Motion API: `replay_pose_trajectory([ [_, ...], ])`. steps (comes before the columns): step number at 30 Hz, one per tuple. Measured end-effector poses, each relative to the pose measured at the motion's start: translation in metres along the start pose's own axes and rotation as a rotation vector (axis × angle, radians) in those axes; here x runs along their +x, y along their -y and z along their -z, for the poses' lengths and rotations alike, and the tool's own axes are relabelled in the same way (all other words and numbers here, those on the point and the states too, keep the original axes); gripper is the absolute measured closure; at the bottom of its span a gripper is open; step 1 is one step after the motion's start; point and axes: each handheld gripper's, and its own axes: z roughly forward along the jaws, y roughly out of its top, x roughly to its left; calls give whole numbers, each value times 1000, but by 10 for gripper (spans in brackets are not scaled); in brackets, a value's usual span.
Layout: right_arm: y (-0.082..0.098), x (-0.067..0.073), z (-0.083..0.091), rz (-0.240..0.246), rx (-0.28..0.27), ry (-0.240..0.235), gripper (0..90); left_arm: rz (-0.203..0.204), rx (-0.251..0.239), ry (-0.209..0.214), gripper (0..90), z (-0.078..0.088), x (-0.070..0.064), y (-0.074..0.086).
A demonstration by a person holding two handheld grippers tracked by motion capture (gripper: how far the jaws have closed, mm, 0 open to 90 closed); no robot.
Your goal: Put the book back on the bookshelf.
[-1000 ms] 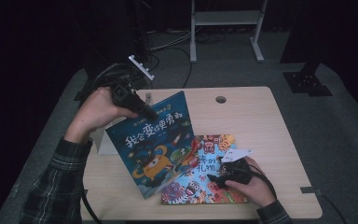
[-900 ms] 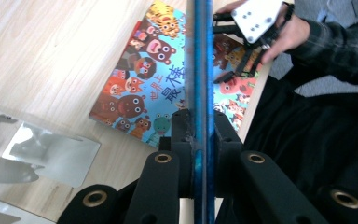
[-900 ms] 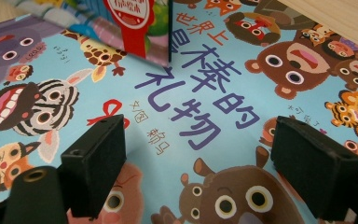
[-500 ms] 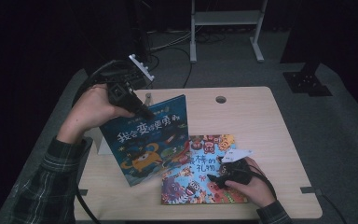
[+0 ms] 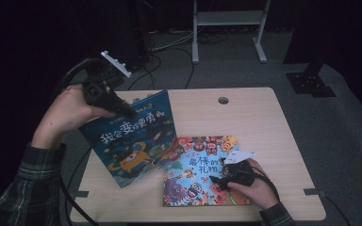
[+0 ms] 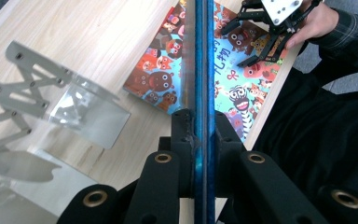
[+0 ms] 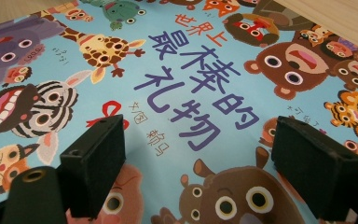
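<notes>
Blue picture book [image 5: 132, 139] hung pinched in the left gripper [image 6: 200, 140], mid-lift; the right gripper [image 7: 196, 163], jaws spread, pinned the animal picture book [image 5: 200, 172]; next, careful placement.

A person in plaid flannel sleeves [image 5: 33, 188] carries 2 black grippers, the left gripper [image 5: 104, 94] topped by a pale plate and trailing a black cable, the right gripper [image 5: 233, 172] bearing brass-ringed screw holes.

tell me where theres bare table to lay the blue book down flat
Bare wood runs along the table's far and right sides, around the cable hole. The near middle is crowded: the animal book lies there under the right gripper, the blue book overlapping it.
</notes>
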Motion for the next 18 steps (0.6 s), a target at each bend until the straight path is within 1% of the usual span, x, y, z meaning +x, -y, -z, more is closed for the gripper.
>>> replay_pose_trajectory([
  [4,0,0,0,0,1,0,166,27,-22,-11,825,13,5,16],
  [10,0,0,0,0,3,0,166,72,-56,-53,825,33,13,44],
  [13,0,0,0,0,3,0,166,101,-63,-72,825,41,19,57],
  [14,0,0,0,0,4,0,166,116,-63,-76,824,42,20,61],
  [18,-1,0,0,0,4,0,166,155,-60,-99,825,49,28,79],
])
